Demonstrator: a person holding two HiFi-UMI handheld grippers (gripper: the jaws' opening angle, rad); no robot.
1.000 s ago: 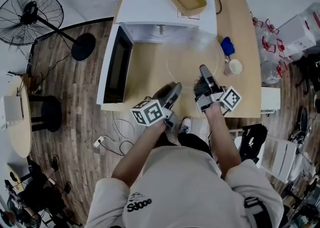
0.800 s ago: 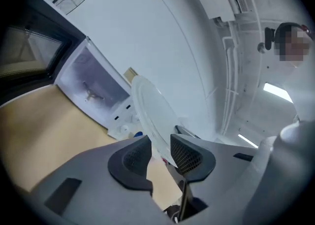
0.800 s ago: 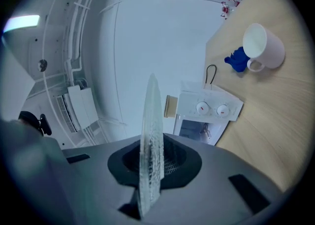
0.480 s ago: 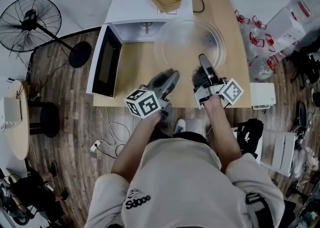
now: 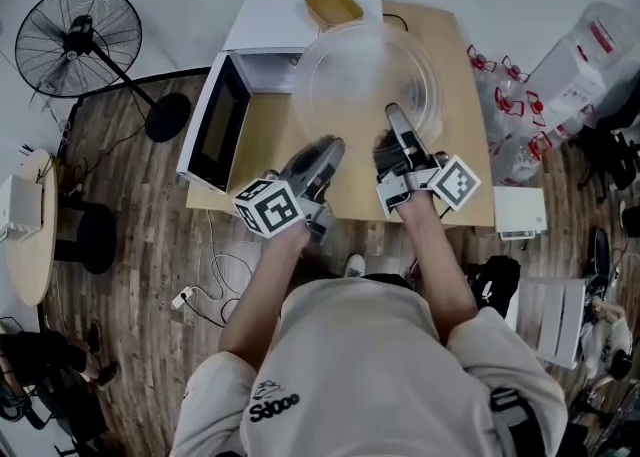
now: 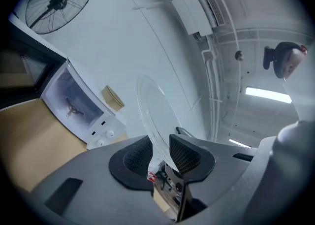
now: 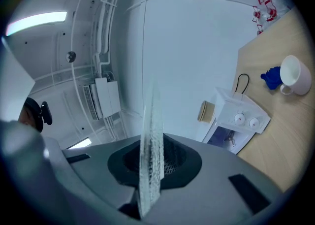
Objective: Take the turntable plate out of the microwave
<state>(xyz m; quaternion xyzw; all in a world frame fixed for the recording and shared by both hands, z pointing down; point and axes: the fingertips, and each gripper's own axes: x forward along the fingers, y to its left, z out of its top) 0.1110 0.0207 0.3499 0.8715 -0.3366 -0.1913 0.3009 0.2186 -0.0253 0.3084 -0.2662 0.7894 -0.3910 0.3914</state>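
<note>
Plate of clear round glass [image 5: 365, 75] is held outside the white box microwave [image 5: 262, 37] at eleven o'clock. It is clamped at five o'clock by the right gripper [image 5: 393, 117]. Its seven-o'clock rim is loosely straddled by the left gripper [image 5: 327, 149], jaws just closing.

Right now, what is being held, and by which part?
The turntable plate, by its near rim: the right gripper is clamped on it. The left gripper has just been closing its jaws around the same rim, seemingly not pressing yet.
</note>
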